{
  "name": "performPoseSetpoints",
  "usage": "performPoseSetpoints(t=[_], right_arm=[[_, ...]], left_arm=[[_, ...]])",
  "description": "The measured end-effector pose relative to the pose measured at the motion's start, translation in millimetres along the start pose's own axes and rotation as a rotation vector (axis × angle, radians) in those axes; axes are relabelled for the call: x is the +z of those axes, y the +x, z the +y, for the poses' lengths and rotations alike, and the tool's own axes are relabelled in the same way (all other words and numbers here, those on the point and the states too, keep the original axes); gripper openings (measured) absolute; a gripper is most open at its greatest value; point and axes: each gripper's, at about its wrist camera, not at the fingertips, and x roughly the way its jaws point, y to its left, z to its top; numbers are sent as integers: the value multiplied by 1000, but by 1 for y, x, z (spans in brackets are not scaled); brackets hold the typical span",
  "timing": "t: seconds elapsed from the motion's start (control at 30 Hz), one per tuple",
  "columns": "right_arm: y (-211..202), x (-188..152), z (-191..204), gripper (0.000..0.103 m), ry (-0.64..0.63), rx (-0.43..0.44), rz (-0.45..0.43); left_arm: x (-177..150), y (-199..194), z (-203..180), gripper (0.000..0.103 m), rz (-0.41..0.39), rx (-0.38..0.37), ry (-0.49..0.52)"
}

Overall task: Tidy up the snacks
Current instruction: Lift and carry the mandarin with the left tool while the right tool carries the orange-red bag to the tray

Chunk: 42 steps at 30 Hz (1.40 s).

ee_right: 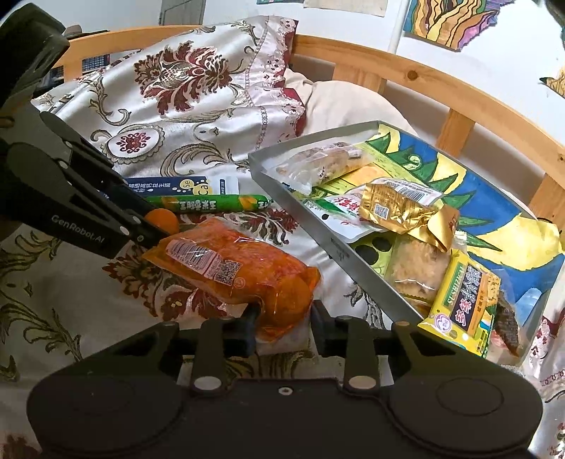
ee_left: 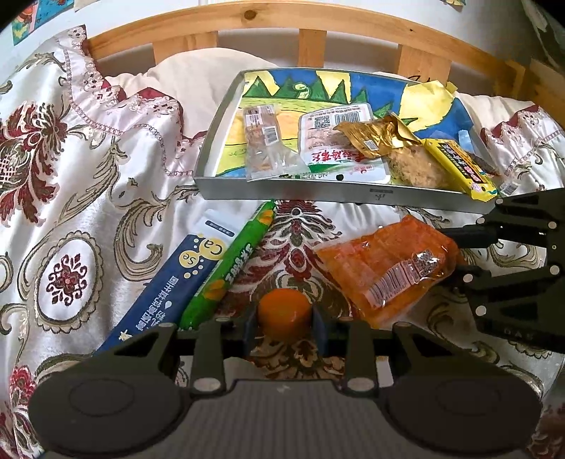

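A flat orange snack packet [ee_left: 385, 268] [ee_right: 229, 268] lies on the patterned bedspread in front of a metal tray [ee_left: 317, 192] [ee_right: 300, 208]. My right gripper [ee_right: 284, 321] [ee_left: 455, 254] is shut on the packet's near end, pads pressing both sides. My left gripper [ee_left: 284, 326] [ee_right: 159, 233] is shut on a small round orange piece [ee_left: 284, 310] [ee_right: 164, 220], low over the bedspread just left of the packet. A green sausage stick [ee_left: 233, 261] [ee_right: 208, 203] and a blue box [ee_left: 166, 286] [ee_right: 176, 185] lie side by side further left.
The tray is lined with a colourful drawing and holds several wrapped snacks, among them a gold wrapper [ee_left: 378, 137] and a yellow packet [ee_left: 459, 166]. A cream pillow [ee_left: 197, 81] and the wooden bed rail [ee_left: 310, 21] stand behind. The bedspread [ee_left: 70, 176] is rumpled at the left.
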Motion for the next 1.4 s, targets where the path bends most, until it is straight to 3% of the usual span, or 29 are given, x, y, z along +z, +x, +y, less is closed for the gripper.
performPoseSetpoints(t=[0.37, 0.77, 1.13, 1.4], right_arm=[[-5, 3, -1, 32, 6, -3, -30], [-24, 14, -10, 32, 44, -54, -123], [-33, 18, -57, 32, 214, -273, -187], [-24, 17, -110, 32, 416, -506, -153]], left_arm=[[4, -4, 5, 36, -24, -2, -34], [37, -17, 20, 36, -124, -28, -133], [122, 22, -1, 36, -275, -51, -169], [137, 70, -23, 36, -293, -43, -87]])
